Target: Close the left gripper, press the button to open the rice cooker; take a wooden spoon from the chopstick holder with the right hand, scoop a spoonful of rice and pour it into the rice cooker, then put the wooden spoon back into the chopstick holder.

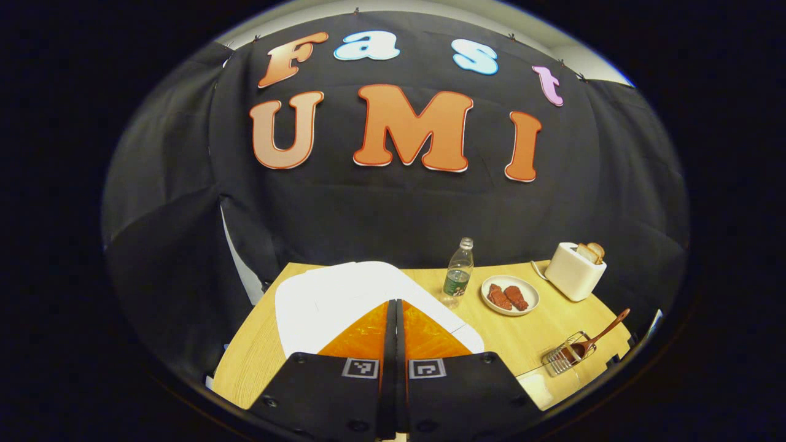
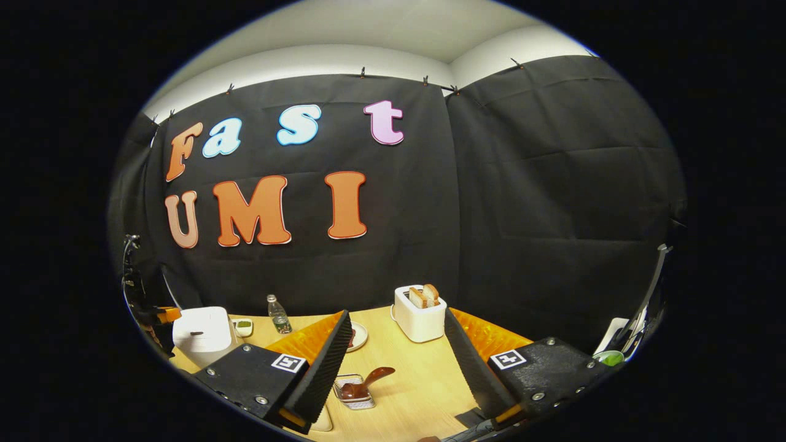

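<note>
My left gripper [image 1: 395, 302] is shut with nothing between its fingers, which lie flat together just above the white rice cooker [image 1: 331, 294] and its closed lid. In the right gripper view the rice cooker [image 2: 201, 334] sits at the table's far left, with part of the left gripper [image 2: 161, 315] beside it. My right gripper [image 2: 398, 319] stands open and empty over the table. Between its fingers and lower down, the wire chopstick holder [image 2: 355, 390] holds the wooden spoon [image 2: 370, 377]. In the left gripper view the chopstick holder [image 1: 568, 355] with the spoon [image 1: 605, 331] stands far right.
On the wooden table [image 1: 522, 334] are a water bottle [image 1: 458, 273], a plate with red pieces [image 1: 509, 296] and a white toaster with bread [image 1: 574, 270]. The toaster [image 2: 419, 313] stands just beyond my right fingertips. A small dish [image 2: 244, 327] lies by the cooker.
</note>
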`<control>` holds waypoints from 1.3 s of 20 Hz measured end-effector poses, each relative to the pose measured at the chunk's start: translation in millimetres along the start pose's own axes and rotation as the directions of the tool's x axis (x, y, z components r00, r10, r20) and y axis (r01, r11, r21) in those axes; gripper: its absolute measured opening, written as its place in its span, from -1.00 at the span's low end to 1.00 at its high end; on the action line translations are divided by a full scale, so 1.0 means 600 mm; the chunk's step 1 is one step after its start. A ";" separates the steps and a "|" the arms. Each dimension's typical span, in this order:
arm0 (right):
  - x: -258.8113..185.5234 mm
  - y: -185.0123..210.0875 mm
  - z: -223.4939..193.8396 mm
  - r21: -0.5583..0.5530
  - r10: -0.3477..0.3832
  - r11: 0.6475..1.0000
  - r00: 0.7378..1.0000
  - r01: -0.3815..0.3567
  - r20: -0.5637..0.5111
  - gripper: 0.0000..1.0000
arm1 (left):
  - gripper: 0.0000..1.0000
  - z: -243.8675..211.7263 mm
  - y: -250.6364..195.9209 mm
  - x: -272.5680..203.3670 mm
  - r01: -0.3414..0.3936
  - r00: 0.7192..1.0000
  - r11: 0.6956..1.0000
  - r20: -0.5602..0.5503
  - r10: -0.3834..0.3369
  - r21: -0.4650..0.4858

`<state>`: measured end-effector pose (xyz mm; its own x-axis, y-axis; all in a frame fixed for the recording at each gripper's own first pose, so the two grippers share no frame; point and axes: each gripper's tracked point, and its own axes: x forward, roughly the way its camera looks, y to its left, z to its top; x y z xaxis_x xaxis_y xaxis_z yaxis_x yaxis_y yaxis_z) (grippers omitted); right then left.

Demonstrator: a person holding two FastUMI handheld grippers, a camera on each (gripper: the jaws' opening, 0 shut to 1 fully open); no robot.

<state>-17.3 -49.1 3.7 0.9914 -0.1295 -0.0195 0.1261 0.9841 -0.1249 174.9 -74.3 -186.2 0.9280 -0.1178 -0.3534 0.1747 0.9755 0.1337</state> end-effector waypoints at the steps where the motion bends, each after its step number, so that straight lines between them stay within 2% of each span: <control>1: -0.002 -0.003 0.001 0.000 -0.004 1.000 1.000 0.004 -0.001 0.87 | -0.92 -0.015 -0.001 0.012 0.000 1.000 1.000 -0.019 0.000 -0.003; 7: -0.009 -0.028 0.002 -0.035 -0.026 0.999 1.000 0.026 -0.005 0.87 | -0.92 -0.099 0.005 0.047 -0.023 0.990 0.999 -0.137 0.020 -0.023; 8: -0.010 -0.033 0.000 -0.040 -0.030 0.999 1.000 0.029 -0.009 0.87 | -0.92 -0.090 0.006 0.046 -0.020 0.995 1.000 -0.103 0.018 -0.016; 10: -0.008 -0.034 -0.011 -0.040 -0.028 0.999 0.999 0.027 -0.025 0.87 | -0.92 -0.109 0.007 0.049 -0.034 0.988 0.999 -0.153 0.033 -0.004; 13: 0.000 -0.030 -0.023 -0.030 -0.007 1.000 0.999 0.006 -0.039 0.87 | -0.92 -0.091 0.005 0.049 -0.038 0.989 0.999 -0.140 0.039 0.005; 17: 0.013 -0.025 -0.033 -0.014 0.009 1.000 0.999 -0.010 -0.050 0.87 | -0.92 0.007 0.007 -0.005 -0.059 0.998 0.996 0.018 0.058 0.071; 19: 0.015 -0.012 -0.043 0.009 0.032 0.999 0.998 -0.032 -0.060 0.88 | -0.92 0.039 0.015 -0.034 -0.078 0.996 0.992 0.052 0.073 0.095; 26: 0.024 0.023 -0.077 0.053 0.088 0.995 0.992 -0.083 -0.093 0.87 | -0.92 0.100 0.042 -0.115 -0.081 0.992 0.995 0.091 0.086 -0.051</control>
<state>-2.7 -43.1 -43.9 0.9911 -0.0532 -0.1224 0.0448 0.9965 -0.0701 135.3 -52.7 -102.9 0.9658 -0.0502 -0.2546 0.0815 0.9901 0.1142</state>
